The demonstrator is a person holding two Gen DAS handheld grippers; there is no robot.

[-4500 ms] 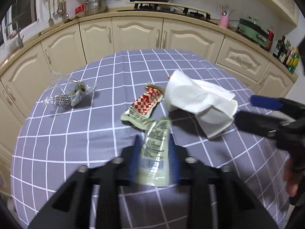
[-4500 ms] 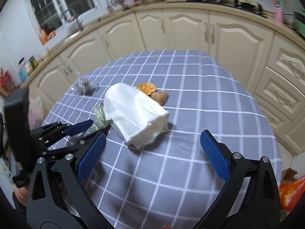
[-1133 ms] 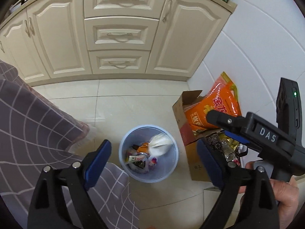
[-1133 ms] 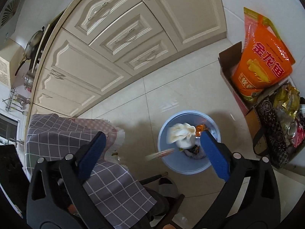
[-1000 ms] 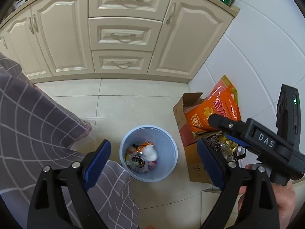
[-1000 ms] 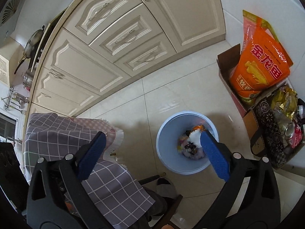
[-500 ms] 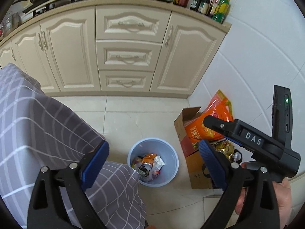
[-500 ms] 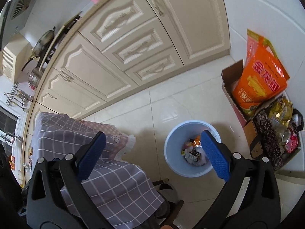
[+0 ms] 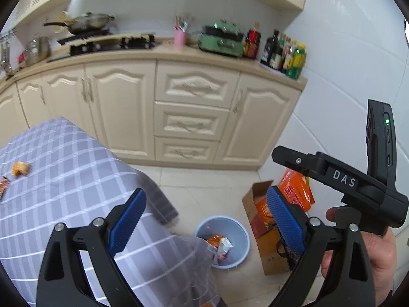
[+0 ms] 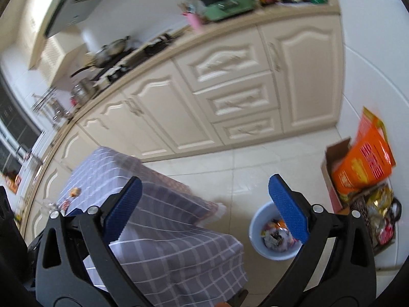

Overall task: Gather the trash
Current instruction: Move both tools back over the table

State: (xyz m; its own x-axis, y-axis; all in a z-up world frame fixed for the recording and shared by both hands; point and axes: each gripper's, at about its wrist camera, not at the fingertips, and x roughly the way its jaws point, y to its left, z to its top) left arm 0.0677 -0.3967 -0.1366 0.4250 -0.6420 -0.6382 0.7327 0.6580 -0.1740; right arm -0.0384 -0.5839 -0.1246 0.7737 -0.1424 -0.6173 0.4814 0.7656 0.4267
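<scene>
Over at the far left of the left wrist view, the round table under its grey-and-white checked tablecloth (image 9: pixel 64 168) carries one small orange scrap (image 9: pixel 20 168), with one red-and-white wrapper (image 9: pixel 3 186) cut off by the frame edge. Centre frame, the left gripper (image 9: pixel 204 217) hangs with its two blue-padded fingers (image 9: pixel 127 221) spread wide, nothing between them. Below them on the pale tiled floor sits one round light-blue plastic trash bin (image 9: pixel 239 232), and inside it lies a heap of crumpled wrappers (image 9: pixel 221 245), orange and white; the printing is too small to read. Right of the bin stands one open brown cardboard box (image 9: pixel 258 232) holding an orange printed bag (image 9: pixel 296 192). Furthest right, the right gripper (image 9: pixel 340 179) shows side-on, lettered "DAS", with one green light lit. Its own camera shows that its blue pads (image 10: pixel 288 212) are spread apart and empty, the bin (image 10: pixel 255 227) just under the right-hand pad.
</scene>
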